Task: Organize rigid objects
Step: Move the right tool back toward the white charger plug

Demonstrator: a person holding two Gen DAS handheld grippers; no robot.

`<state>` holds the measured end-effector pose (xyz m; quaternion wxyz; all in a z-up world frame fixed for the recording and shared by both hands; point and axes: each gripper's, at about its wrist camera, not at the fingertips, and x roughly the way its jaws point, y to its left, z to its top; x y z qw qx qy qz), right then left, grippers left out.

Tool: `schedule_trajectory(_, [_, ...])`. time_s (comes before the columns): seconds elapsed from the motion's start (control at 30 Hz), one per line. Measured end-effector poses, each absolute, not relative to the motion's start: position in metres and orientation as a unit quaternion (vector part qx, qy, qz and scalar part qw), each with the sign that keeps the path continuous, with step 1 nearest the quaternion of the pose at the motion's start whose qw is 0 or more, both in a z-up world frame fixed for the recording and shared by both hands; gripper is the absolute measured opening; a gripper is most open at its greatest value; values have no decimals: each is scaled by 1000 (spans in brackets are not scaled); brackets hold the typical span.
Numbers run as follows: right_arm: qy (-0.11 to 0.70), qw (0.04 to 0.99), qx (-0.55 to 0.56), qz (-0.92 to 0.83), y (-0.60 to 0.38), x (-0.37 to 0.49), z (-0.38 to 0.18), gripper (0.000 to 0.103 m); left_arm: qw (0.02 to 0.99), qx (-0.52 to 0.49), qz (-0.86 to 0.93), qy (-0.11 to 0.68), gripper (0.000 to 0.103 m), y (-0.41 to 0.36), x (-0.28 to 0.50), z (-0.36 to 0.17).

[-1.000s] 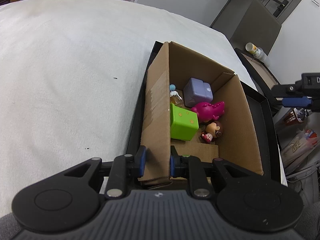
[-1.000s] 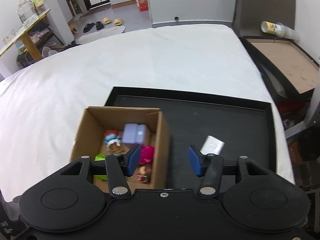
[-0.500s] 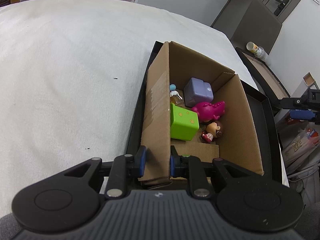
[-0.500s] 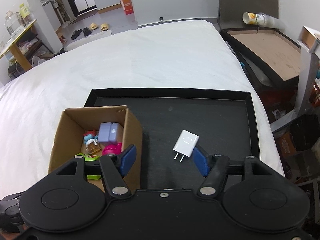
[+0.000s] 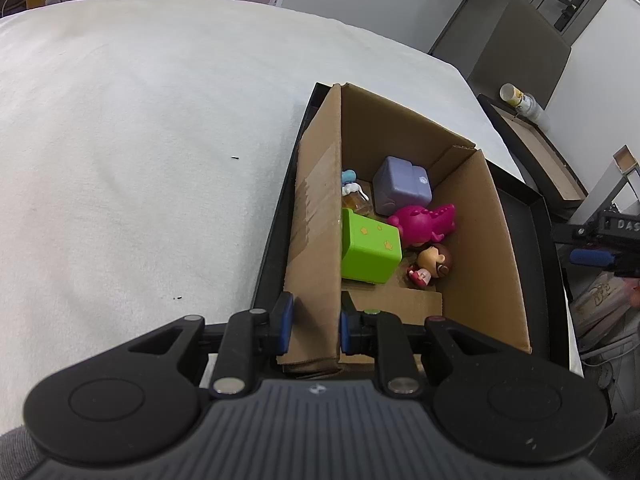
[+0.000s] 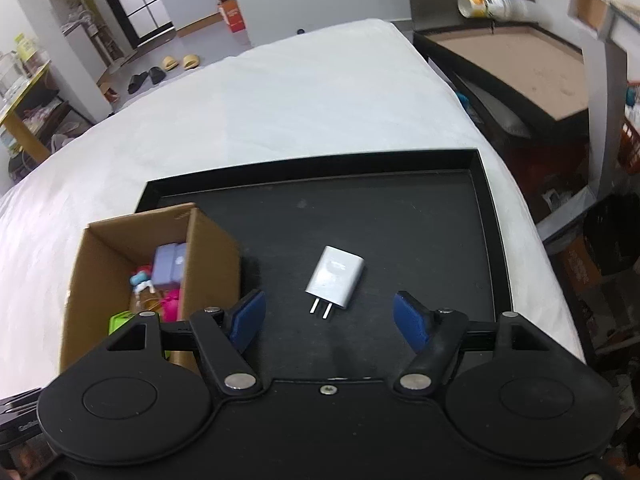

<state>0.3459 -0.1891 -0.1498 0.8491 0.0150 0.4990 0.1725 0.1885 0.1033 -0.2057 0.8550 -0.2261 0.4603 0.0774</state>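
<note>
Hovering wide open, the right gripper (image 6: 326, 314) has drawn nearer the charger (image 6: 335, 277); left gripper (image 5: 312, 322) unchanged, pinching the box (image 5: 316, 240) wall at 6 o'clock.

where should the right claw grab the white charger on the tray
Grip the white charger across its two long flat sides, coming straight down from above. It lies flat on the black tray, prongs toward the open right claw, so avoid the prongs.

A home: slippers (image 6: 176, 63) by the doorway, cluttered shelf (image 6: 24, 92) (white-covered table (image 6: 280, 100)).
</note>
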Motion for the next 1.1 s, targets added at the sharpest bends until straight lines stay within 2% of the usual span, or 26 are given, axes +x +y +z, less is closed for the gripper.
schedule_trajectory(0.33, [479,859,-8,182,-189,351,-190,70,854,-214,91,466,20,98,193,-206])
schedule_trajectory(0.8, [499,842,-27,204,-170,370,-227,70,846,-216,109,475,20,98,203,-212])
schedule_trajectory(1.0, [499,844,-37,193,-170,371,-233,64,845,-212,114,477,20,95,205,-212])
schedule_trajectory(1.1, [496,845,-42,194,-171,370,-232,56,845,-211,114,477,20,95,205,-212])
